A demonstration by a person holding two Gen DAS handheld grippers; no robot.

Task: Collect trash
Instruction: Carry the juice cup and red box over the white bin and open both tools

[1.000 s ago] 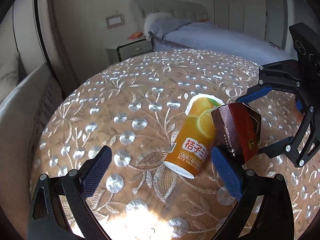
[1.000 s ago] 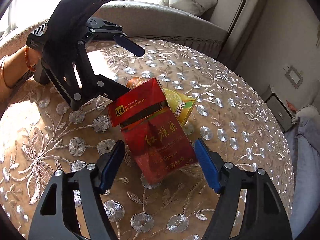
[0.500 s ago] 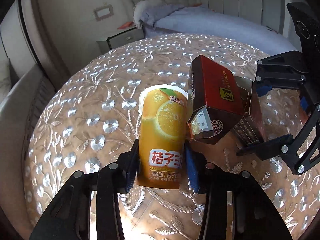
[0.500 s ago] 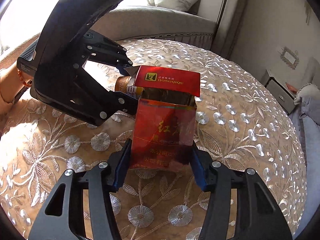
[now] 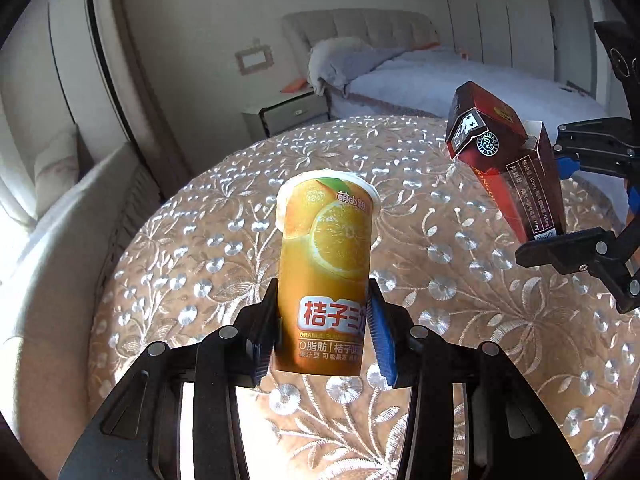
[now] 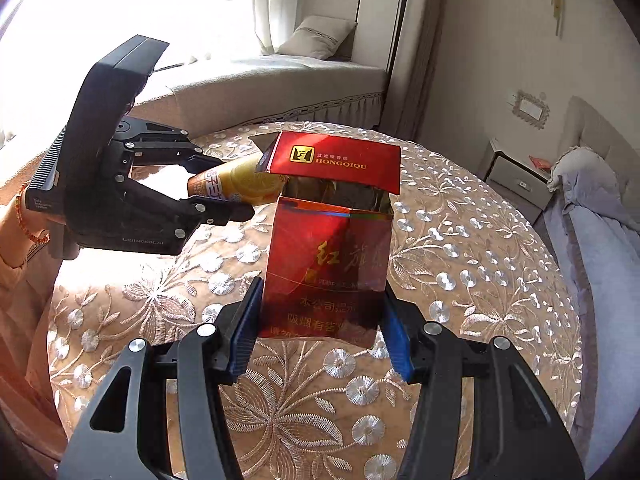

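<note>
My left gripper (image 5: pixel 324 332) is shut on an orange juice cup (image 5: pixel 326 276) with a white rim and holds it above the round table. My right gripper (image 6: pixel 320 332) is shut on a red cigarette box (image 6: pixel 332 256) with its lid flipped open, also lifted off the table. In the left wrist view the red box (image 5: pixel 508 168) and the right gripper (image 5: pixel 560 208) hang at the right. In the right wrist view the left gripper (image 6: pixel 224 188) with the orange cup (image 6: pixel 236 182) is at the left, behind the box.
The round table (image 5: pixel 460 312) has a beige embroidered cloth with silver flowers. A grey cushioned bench (image 6: pixel 260 84) curves behind it by the window. A bed (image 5: pixel 440 76) and a nightstand (image 5: pixel 288 114) stand beyond the table's far edge.
Both grippers closed, the left on the orange cup and the right on the red box. Both things have been lifted off the table and moved apart.
</note>
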